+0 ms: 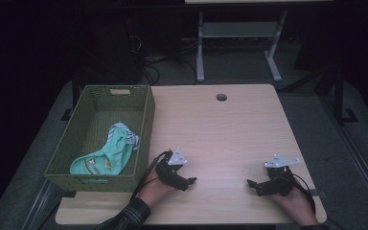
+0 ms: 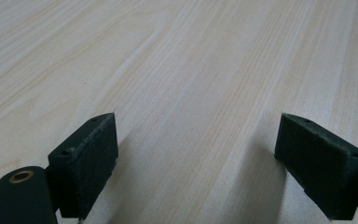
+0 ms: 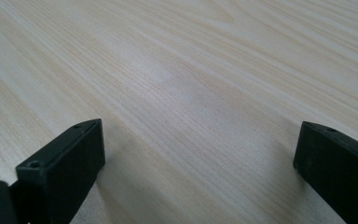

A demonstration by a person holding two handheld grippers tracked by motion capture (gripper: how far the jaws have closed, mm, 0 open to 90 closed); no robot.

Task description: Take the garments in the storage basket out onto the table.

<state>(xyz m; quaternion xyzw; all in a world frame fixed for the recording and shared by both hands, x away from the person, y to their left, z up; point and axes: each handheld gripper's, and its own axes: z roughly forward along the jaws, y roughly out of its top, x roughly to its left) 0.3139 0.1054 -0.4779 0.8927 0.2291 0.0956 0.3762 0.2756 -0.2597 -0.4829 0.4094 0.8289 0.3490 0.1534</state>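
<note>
High view: a light wooden table seen from above, with a dark floor around it. A round cable hole sits near the table's far edge. On the table's left side stands a green woven basket, rectangular, its long axis running from the near edge toward the far edge. Inside it, toward the near end, lies a crumpled mint-green cloth with a white patch and a striped part; its bulk stretches diagonally from near-left to far-right.

Near the table's front edge, the person's left hand holds the left gripper, just right of the basket, pointing right toward the table's middle. The right hand holds the right gripper, pointing left. The two grippers face each other, well apart, both low over the bare wood.

Left gripper view: two black jaws stand wide apart, released, with only pale wood grain of the table between them.

Right gripper view: the black jaws are likewise spread wide, released, holding nothing, over bare table wood.
</note>
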